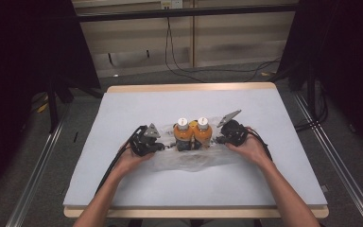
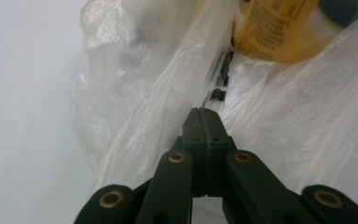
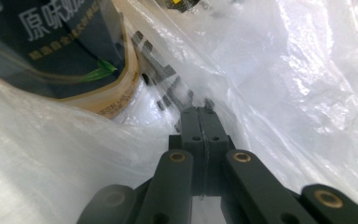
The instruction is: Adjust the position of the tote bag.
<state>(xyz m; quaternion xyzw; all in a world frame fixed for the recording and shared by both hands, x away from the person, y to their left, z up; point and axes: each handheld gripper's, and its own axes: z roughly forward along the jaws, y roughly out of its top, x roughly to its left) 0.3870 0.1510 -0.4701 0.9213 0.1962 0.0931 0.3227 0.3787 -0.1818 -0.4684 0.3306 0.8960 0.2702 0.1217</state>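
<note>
Left hand-held gripper (image 2: 203,113), right hand-held gripper (image 3: 200,112) each clenched on plastic bag (image 1: 189,160) edge; bottles (image 1: 192,134) between.

Two orange bottles (image 1: 192,135) carry white caps and dark labels; up close the label is dark blue-black with pale printed characters, a green leaf and a cream band. The plastic bag (image 1: 189,158) around them is clear and glossy. Both grippers are black with brass-coloured pins. The table (image 1: 123,109) is pale blue-grey, edged in light wood.
</note>
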